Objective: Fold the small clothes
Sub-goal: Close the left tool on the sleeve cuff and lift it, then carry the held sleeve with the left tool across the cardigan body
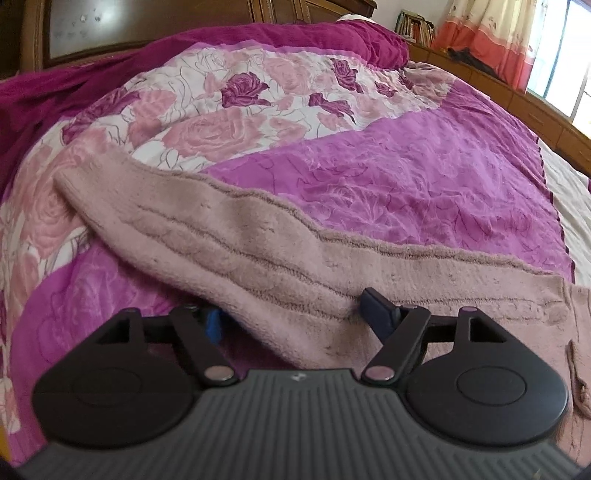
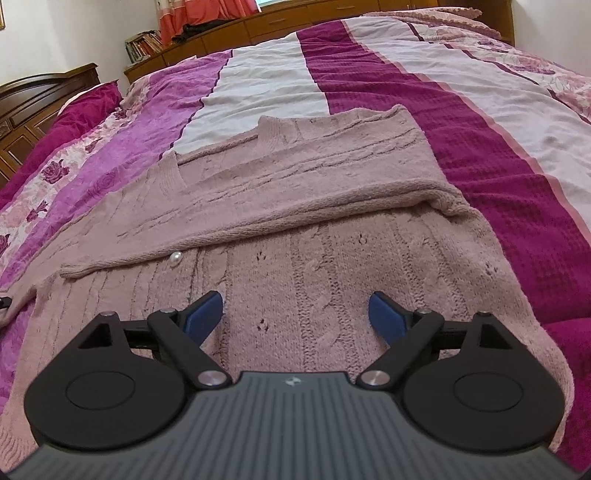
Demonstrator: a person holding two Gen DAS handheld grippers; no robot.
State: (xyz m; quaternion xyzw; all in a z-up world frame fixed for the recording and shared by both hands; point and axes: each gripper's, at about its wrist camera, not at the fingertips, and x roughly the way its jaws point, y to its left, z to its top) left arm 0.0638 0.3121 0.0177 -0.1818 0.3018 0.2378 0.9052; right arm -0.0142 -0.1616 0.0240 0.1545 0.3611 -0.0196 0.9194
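Note:
A dusty pink knitted cardigan lies flat on the bed. In the left wrist view its sleeve (image 1: pixel 229 236) stretches out to the left over the bedspread. My left gripper (image 1: pixel 295 314) is open; the base of the sleeve lies between its blue fingers, and the left pad (image 1: pixel 214 325) is partly hidden under the knit. In the right wrist view the cardigan body (image 2: pixel 314 258) fills the middle, with one sleeve (image 2: pixel 295 177) folded across the chest and a pearl button (image 2: pixel 176 258) showing. My right gripper (image 2: pixel 297 314) is open just above the cable-knit front.
The bedspread (image 1: pixel 424 177) is purple and magenta with pink roses and white stripes (image 2: pixel 266 85). A wooden headboard (image 1: pixel 74 33) stands behind. A low wooden cabinet (image 2: pixel 295 18) with books (image 2: pixel 142 44) and an orange curtain (image 1: pixel 491 33) line the far side.

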